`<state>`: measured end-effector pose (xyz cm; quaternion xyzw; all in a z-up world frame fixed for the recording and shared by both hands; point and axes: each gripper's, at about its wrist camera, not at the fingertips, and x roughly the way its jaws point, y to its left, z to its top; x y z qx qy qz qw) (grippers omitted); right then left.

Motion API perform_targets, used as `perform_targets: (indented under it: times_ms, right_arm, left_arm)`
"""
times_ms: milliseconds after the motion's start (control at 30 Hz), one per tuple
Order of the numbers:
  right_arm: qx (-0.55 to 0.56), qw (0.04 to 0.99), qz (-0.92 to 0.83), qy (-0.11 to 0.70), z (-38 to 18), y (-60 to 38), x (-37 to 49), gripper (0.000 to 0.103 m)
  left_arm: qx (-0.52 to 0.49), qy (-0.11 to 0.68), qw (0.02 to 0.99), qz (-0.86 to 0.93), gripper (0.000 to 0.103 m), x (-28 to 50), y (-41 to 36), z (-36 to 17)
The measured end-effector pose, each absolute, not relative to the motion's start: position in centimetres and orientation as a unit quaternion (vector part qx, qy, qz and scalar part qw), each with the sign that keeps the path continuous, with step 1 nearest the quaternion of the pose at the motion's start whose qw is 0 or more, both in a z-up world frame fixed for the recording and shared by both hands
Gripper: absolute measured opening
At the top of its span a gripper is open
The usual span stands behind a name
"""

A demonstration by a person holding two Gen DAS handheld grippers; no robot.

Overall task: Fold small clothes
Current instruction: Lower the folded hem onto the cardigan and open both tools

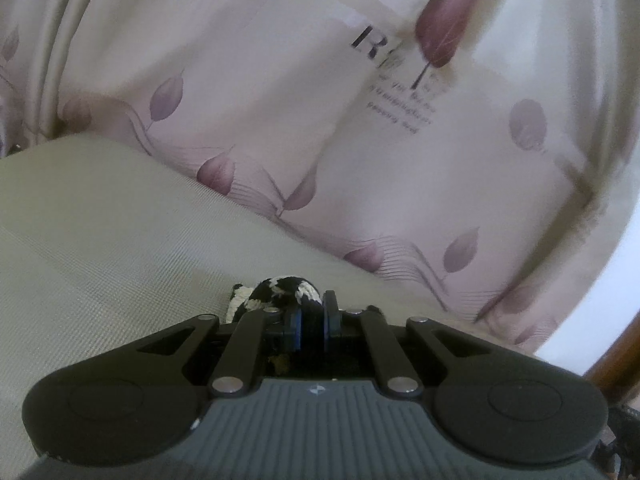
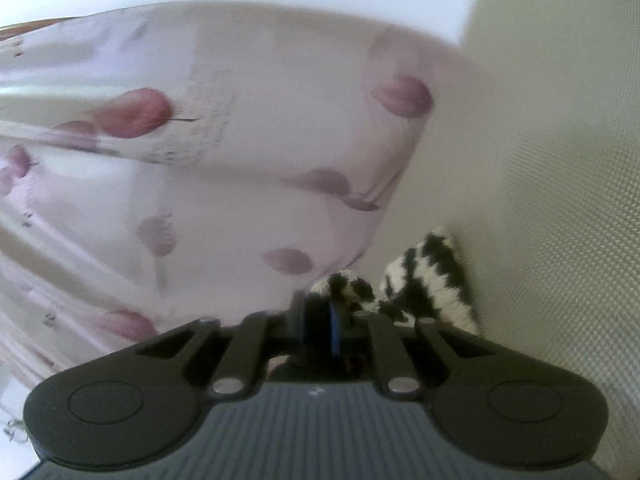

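Observation:
A small black-and-white knitted garment (image 1: 280, 290) bunches up just past the fingertips in the left wrist view, and my left gripper (image 1: 310, 312) is shut on an edge of it. In the right wrist view the same zigzag-patterned knit (image 2: 428, 276) hangs to the right of the fingers, over the beige woven surface (image 2: 560, 200). My right gripper (image 2: 320, 312) is shut on another bunched edge of the garment (image 2: 344, 286). Most of the cloth is hidden behind the gripper bodies.
A pale pink curtain (image 1: 360, 140) printed with purple leaves and lettering hangs close behind the beige surface (image 1: 100, 220). The same curtain (image 2: 200, 160) fills the left of the right wrist view. A brown wooden edge (image 1: 616, 372) shows at the far right.

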<state>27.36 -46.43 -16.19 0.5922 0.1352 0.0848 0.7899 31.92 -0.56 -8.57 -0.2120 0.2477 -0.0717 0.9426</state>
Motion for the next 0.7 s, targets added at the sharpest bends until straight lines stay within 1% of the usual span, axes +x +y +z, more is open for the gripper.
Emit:
perform_targets:
  times_ms: [167, 233, 333, 367, 400, 433, 467, 500, 533, 567, 633, 700]
  right_arm:
    - [0.602, 0.781, 0.070, 0.155, -18.0, -46.7, 29.0, 0.012]
    - [0.615, 0.769, 0.076, 0.159, -18.7, -46.9, 29.7, 0.014]
    - [0.620, 0.764, 0.072, 0.160, -19.1, -46.9, 30.3, 0.015]
    - [0.627, 0.759, 0.071, 0.160, -19.3, -47.0, 30.4, 0.017]
    - [0.633, 0.755, 0.070, 0.158, -19.4, -47.0, 30.5, 0.021]
    - [0.641, 0.749, 0.069, 0.150, -19.6, -47.1, 30.4, 0.032]
    - [0.646, 0.747, 0.069, 0.136, -19.7, -47.2, 30.2, 0.046]
    - [0.647, 0.750, 0.062, 0.127, -19.6, -47.3, 30.0, 0.054]
    - [0.645, 0.753, 0.052, 0.114, -19.5, -47.5, 29.6, 0.068]
    - [0.646, 0.755, 0.051, 0.101, -19.4, -47.7, 29.2, 0.073]
    - [0.645, 0.756, 0.065, 0.094, -19.1, -47.8, 28.8, 0.073]
    - [0.612, 0.780, 0.078, 0.104, -18.1, -47.4, 28.5, 0.073]
  left_arm:
    - [-0.205, 0.267, 0.939, -0.070, 0.010, 33.8, -0.8, -10.3]
    - [-0.202, 0.273, 0.938, -0.068, 0.011, 34.3, -0.9, -10.9]
    - [-0.215, 0.282, 0.933, -0.068, 0.017, 35.2, -0.7, -11.7]
    - [-0.219, 0.284, 0.931, -0.067, 0.024, 35.4, -0.6, -11.8]
    - [-0.224, 0.284, 0.930, -0.065, 0.037, 35.5, -0.5, -11.9]
    - [-0.229, 0.281, 0.930, -0.058, 0.047, 35.6, -0.2, -11.9]
    - [-0.231, 0.270, 0.934, -0.044, 0.069, 35.6, 0.0, -11.8]
    - [-0.233, 0.255, 0.938, -0.028, 0.082, 35.4, 0.2, -11.7]
    - [-0.237, 0.238, 0.942, -0.017, 0.085, 35.2, 0.6, -11.4]
    - [-0.240, 0.227, 0.944, -0.015, 0.086, 35.0, 0.9, -11.0]
    - [-0.224, 0.224, 0.948, -0.020, 0.086, 35.1, 1.2, -10.5]
    - [-0.200, 0.223, 0.954, -0.019, 0.087, 34.9, 1.4, -10.2]
